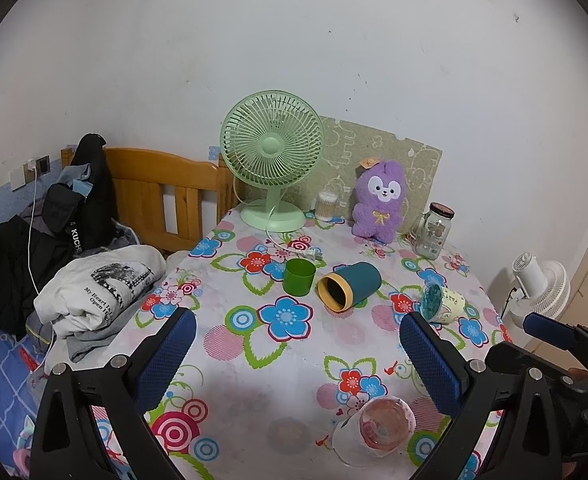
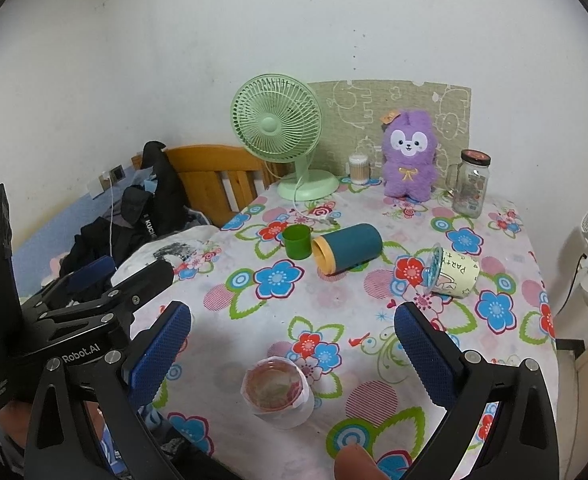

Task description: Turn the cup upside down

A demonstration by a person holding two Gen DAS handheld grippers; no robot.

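Several cups are on the floral tablecloth. A small green cup [image 1: 298, 277] [image 2: 295, 241] stands upright. A teal cup with a yellow rim [image 1: 349, 286] [image 2: 346, 251] lies on its side beside it. A cream paper cup with a teal inside [image 1: 443, 303] [image 2: 451, 272] lies on its side to the right. A translucent white cup with a pink inside [image 1: 375, 430] [image 2: 278, 390] stands upright near the front edge. My left gripper [image 1: 297, 356] is open and empty above the table. My right gripper [image 2: 294, 350] is open and empty, just behind the translucent cup.
A green desk fan [image 1: 272, 156] [image 2: 280, 128], a cotton-swab jar [image 1: 325, 206], a purple plush toy [image 1: 379, 200] [image 2: 409, 152] and a glass jar [image 1: 433, 234] [image 2: 471, 186] stand along the back. A bed with piled clothes [image 1: 94, 288] is at the left. A white fan [image 1: 537, 288] is at the right.
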